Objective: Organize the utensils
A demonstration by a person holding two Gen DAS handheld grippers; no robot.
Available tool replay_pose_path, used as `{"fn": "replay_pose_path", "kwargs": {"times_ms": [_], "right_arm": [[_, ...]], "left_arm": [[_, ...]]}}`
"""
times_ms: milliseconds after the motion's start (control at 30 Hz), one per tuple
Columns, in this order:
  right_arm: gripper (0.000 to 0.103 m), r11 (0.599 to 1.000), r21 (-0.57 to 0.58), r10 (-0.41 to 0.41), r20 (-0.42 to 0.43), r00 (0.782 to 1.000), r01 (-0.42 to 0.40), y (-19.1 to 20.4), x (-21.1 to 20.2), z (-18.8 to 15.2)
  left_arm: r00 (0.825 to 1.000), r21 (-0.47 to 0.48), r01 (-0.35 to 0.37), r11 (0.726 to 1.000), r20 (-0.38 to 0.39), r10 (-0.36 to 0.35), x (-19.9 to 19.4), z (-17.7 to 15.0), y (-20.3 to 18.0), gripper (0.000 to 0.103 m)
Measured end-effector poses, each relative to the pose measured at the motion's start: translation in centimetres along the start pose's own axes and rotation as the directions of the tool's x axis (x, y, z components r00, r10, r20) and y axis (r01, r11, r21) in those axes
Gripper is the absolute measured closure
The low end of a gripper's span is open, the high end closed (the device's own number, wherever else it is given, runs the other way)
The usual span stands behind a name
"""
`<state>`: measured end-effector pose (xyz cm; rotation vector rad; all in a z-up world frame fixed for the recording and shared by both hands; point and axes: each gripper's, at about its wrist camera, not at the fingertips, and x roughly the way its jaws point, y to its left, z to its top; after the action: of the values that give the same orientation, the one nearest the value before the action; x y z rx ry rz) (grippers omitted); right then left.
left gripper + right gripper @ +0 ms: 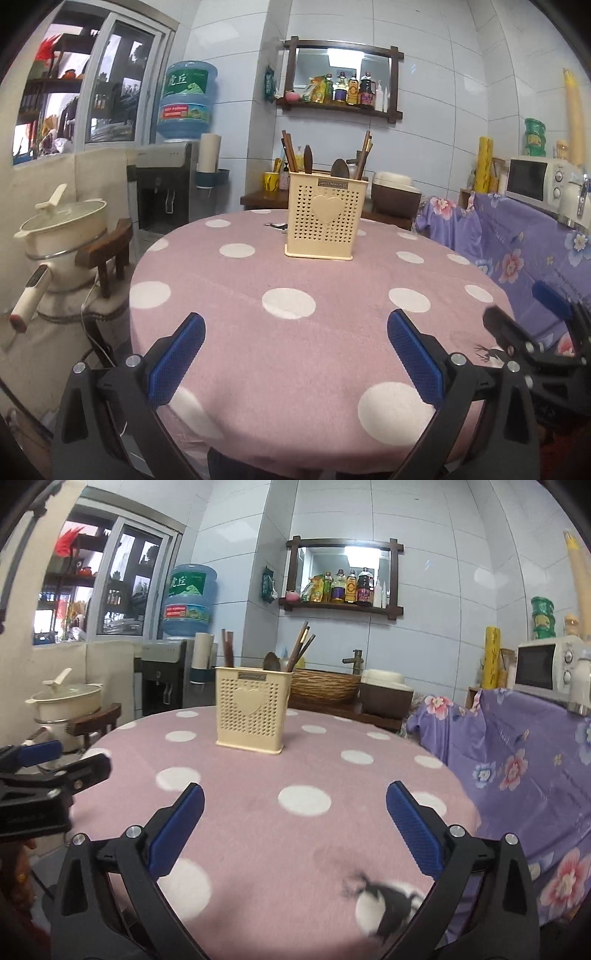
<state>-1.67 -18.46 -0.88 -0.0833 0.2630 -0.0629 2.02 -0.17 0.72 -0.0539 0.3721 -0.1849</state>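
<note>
The cream perforated utensil holder (319, 221) carries a small plate near its rim that seems to read "JIONHAO", above a raised heart; the letters are too small to be sure of. Behind it, the blue water jug (186, 99) on a dispenser has a green label with two large Chinese characters. The labels on the sauce bottles (349, 90) on the dark wooden wall shelf (340, 109) cannot be read.

The holder stands upright toward the far side of the round worktop (314, 332). Chopsticks (288, 151), a dark spatula (307, 158) and a spoon (340, 170) stick up out of it. A small dark item (277, 227) lies on the cloth just left of its base.

The left gripper (295, 354) hovers low over the near edge of the worktop, aimed at the holder, its blue-padded jaws spread wide with nothing between them. The right gripper (295, 823) is held the same way beside it, jaws wide and empty; in its view, a dark printed figure (388, 904) on the cloth shows blurred by the near edge.

The worktop wears a pink cloth with white dots. A white microwave (535, 181) stands on a purple floral cover (517, 251) at the right, and a cream lidded pot (62, 225) sits at the left. White tiles cover the walls.
</note>
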Motion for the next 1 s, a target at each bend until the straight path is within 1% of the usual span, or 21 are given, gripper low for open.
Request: {"fn": "replay_pose_path", "kwargs": {"times_ms": [67, 133, 233, 467, 1000], "right_arm": [[0.006, 0.999, -0.034, -0.009, 0.018, 1.0, 0.009, 0.2, -1.1, -0.1], [0.006, 0.999, -0.038, -0.021, 0.026, 0.999, 0.022, 0.2, -1.7, -0.1], [0.006, 0.999, -0.025, -0.029, 0.036, 0.999, 0.03, 0.2, -2.1, 0.0], [0.006, 1.0, -0.021, -0.012, 0.041, 0.999, 0.012, 0.1, -2.1, 0.4], [0.006, 1.0, -0.016, -0.013, 0.042, 0.999, 0.014, 0.0, -2.2, 0.6]], "left_arm": [[0.999, 0.014, -0.038, 0.999, 0.031, 0.037, -1.1, -0.1, 0.2, 0.005], [0.996, 0.017, -0.057, 0.998, 0.069, 0.056, -2.0, -0.2, 0.3, 0.005], [0.996, 0.006, -0.035, 0.999, 0.078, 0.035, -2.3, -0.1, 0.3, 0.005], [0.993, 0.012, -0.024, 1.0, 0.115, 0.023, -3.2, -0.2, 0.0, 0.005], [0.993, 0.022, -0.02, 1.0, 0.119, 0.017, -3.6, -0.2, -0.2, 0.005]]}}
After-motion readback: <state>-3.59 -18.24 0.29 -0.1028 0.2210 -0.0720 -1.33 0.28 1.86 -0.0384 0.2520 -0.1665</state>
